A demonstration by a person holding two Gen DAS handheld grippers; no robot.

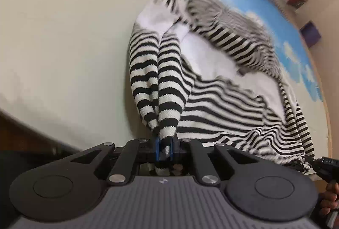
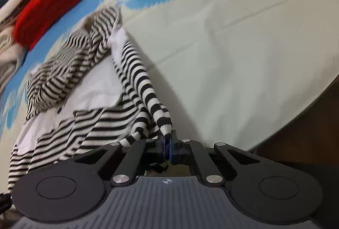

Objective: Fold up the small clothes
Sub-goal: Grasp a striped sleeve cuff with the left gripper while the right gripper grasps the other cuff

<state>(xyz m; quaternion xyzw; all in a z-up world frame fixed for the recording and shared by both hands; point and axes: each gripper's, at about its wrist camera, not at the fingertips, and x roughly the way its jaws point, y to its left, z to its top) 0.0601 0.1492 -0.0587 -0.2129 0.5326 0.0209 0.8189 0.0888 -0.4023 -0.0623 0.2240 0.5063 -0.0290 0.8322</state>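
The left hand-held gripper [image 1: 164, 149], at the bottom centre of its view, pinches a bunched edge of the black-and-white striped garment [image 1: 211, 91]. The right hand-held gripper [image 2: 168, 149] clamps another bunched edge of that garment [image 2: 95, 118], which sprawls rumpled across the cream-and-blue bed sheet [image 2: 243, 49]; a red knit item [image 2: 48, 6] lies upper left.

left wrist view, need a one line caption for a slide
Left gripper shut on a bunched edge of the striped top on the sheet.

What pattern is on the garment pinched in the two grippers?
Black and white horizontal stripes, with a plain white panel; the garment shows best in the left wrist view.
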